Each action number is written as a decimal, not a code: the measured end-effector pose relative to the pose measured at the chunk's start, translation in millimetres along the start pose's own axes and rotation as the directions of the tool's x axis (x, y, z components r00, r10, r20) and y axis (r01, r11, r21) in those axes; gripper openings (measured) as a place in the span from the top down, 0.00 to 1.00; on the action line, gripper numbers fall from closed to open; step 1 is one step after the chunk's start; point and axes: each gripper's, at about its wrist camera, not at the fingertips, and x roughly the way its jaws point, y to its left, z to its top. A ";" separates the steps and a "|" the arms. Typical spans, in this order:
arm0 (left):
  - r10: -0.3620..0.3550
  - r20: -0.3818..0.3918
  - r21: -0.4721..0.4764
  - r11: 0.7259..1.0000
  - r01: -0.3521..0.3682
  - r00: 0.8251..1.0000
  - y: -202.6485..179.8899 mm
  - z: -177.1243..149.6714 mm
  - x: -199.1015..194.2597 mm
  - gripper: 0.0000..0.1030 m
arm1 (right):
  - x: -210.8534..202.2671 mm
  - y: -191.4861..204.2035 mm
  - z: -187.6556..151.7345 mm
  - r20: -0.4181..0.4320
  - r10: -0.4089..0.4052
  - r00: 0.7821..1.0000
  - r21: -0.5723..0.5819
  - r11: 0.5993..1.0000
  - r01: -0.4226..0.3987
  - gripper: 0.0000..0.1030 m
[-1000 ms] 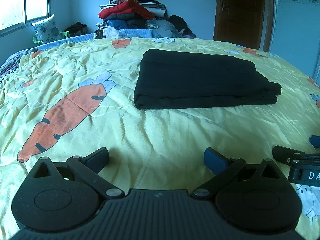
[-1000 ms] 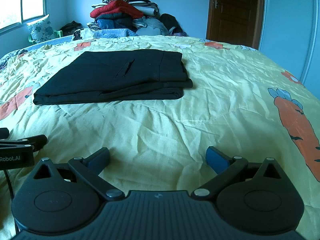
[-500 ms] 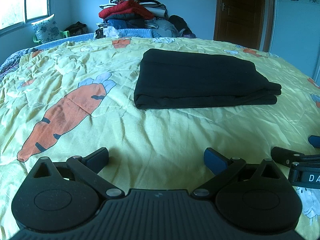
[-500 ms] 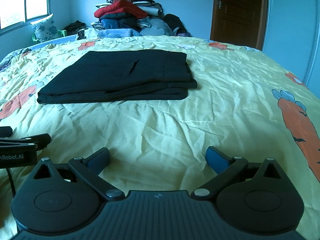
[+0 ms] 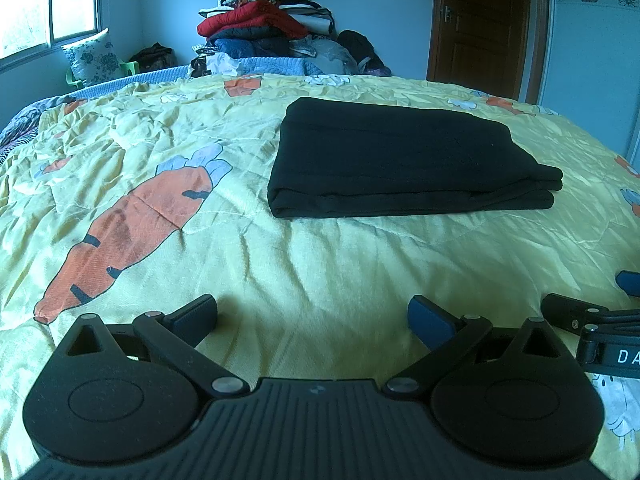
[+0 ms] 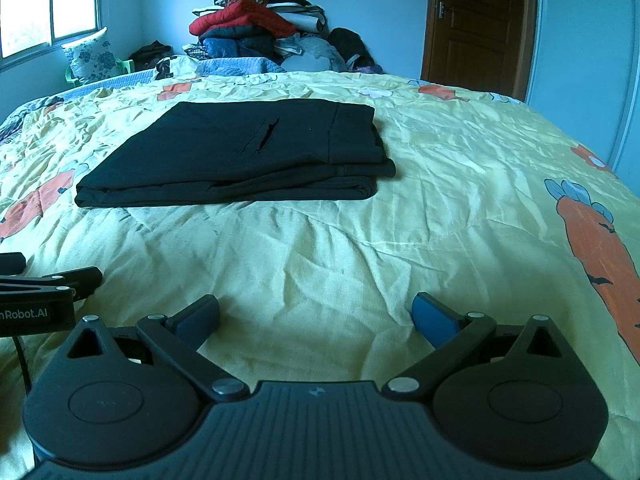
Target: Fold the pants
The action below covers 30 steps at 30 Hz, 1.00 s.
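Note:
Black pants [image 5: 400, 160] lie folded in a flat rectangle on the yellow carrot-print bedspread [image 5: 320, 256]; they also show in the right wrist view [image 6: 248, 152] with a pocket slit on top. My left gripper [image 5: 314, 314] is open and empty, low over the bedspread, well short of the pants. My right gripper [image 6: 316, 316] is open and empty, also near the front of the bed. Each gripper shows at the edge of the other's view: the right gripper [image 5: 600, 320] and the left gripper [image 6: 40, 292].
A tall pile of clothes [image 5: 264, 24] stands against the far wall behind the bed. A brown door [image 5: 480, 24] is at the back right. A window [image 5: 48, 4] and a flowered pillow [image 5: 92, 56] are at the back left.
The right wrist view has shifted slightly, so the pants sit a little further right in it. The left gripper has barely moved. Both stay open.

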 end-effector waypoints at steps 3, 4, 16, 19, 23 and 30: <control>0.000 0.000 0.000 1.000 0.000 1.000 0.0 0.0 0.0 0.00 | 0.0 0.2 0.0 0.000 -0.001 1.000 0.000 1.000 0.001 0.00; 0.000 0.000 0.000 1.000 0.000 1.000 0.0 0.0 0.0 0.00 | 0.0 0.2 0.0 0.000 0.000 1.000 0.001 1.000 0.000 0.00; -0.005 -0.005 -0.013 1.000 0.005 1.000 -0.2 -0.1 0.7 0.00 | 0.1 0.1 0.1 0.000 0.000 1.000 0.001 1.000 0.000 0.00; -0.004 -0.005 -0.012 1.000 0.004 1.000 -0.2 0.0 0.7 0.00 | 0.1 0.1 0.1 0.000 0.000 1.000 0.001 1.000 0.000 0.00; -0.001 -0.004 -0.010 1.000 0.001 1.000 -1.4 -0.1 0.4 0.00 | 0.1 0.8 0.1 0.000 0.003 1.000 -0.003 1.000 -0.003 0.00; -0.004 -0.005 -0.017 1.000 0.004 1.000 0.7 -0.4 0.1 0.00 | 3.8 1.2 3.3 -0.006 0.059 0.998 -0.049 0.997 -0.059 0.00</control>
